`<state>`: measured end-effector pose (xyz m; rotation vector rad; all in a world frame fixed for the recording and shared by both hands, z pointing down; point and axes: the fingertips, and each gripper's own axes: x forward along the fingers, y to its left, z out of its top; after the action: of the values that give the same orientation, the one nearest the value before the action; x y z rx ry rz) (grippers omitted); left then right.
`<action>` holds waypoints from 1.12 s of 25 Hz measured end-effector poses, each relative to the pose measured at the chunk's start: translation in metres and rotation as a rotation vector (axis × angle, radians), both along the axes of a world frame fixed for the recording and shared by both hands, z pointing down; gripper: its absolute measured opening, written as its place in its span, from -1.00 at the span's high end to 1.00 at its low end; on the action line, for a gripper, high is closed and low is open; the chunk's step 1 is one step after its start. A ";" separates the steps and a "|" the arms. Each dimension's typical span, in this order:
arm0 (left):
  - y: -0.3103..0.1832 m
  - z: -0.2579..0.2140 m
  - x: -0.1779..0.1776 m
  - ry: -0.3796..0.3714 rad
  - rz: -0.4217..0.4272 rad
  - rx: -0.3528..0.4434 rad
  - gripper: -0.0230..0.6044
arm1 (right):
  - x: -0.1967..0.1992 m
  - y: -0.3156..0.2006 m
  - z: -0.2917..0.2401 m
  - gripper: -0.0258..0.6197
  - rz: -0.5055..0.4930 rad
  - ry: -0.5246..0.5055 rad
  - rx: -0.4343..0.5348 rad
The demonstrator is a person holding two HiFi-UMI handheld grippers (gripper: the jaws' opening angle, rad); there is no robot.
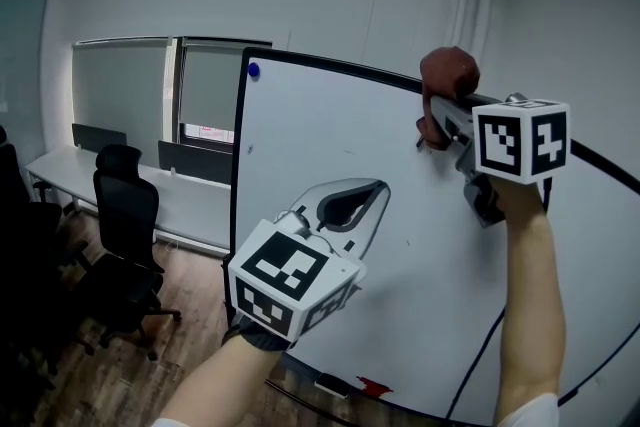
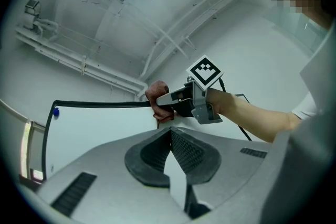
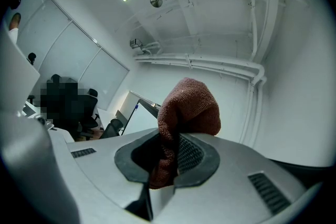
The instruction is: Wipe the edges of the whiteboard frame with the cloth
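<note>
Whiteboard frame (image 1: 330, 66) top touches cloth (image 1: 448, 73) in right gripper (image 1: 434, 123).

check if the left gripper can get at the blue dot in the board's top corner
Probably yes. The left gripper sits shut in front of the board, with only bare board up to the blue dot; the right gripper and cloth are off along the top edge.

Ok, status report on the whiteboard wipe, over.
Right tongs shut on cloth, cloth on frame top edge. Left tongs shut, empty, low in front of board. Blue magnet near top-left corner.
</note>
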<state>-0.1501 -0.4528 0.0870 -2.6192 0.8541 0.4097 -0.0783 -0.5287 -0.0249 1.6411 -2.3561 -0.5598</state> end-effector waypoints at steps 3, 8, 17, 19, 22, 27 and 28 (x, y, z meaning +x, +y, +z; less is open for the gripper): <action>-0.009 0.000 -0.010 0.000 -0.014 -0.006 0.90 | -0.015 -0.014 -0.002 0.76 -0.014 0.005 -0.009; -0.020 0.002 -0.030 0.002 -0.031 -0.012 0.90 | -0.042 -0.031 -0.003 0.76 -0.034 0.012 -0.027; -0.035 0.008 -0.069 0.008 -0.060 -0.025 0.90 | -0.083 -0.056 0.001 0.76 -0.055 0.012 -0.045; -0.037 0.010 -0.078 0.010 -0.069 -0.027 0.90 | -0.091 -0.061 0.002 0.75 -0.058 0.012 -0.051; -0.040 0.012 -0.091 0.014 -0.082 -0.031 0.90 | -0.102 -0.068 0.006 0.75 -0.061 0.012 -0.060; -0.038 0.009 -0.105 0.022 -0.101 -0.035 0.90 | -0.109 -0.069 0.004 0.75 -0.073 -0.002 -0.052; -0.038 0.009 -0.106 0.022 -0.101 -0.038 0.90 | -0.109 -0.067 0.002 0.76 -0.083 -0.010 -0.040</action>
<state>-0.2557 -0.4904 0.0962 -2.5969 1.0058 0.3990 -0.1875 -0.5956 -0.0232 1.5391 -2.4358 -0.5165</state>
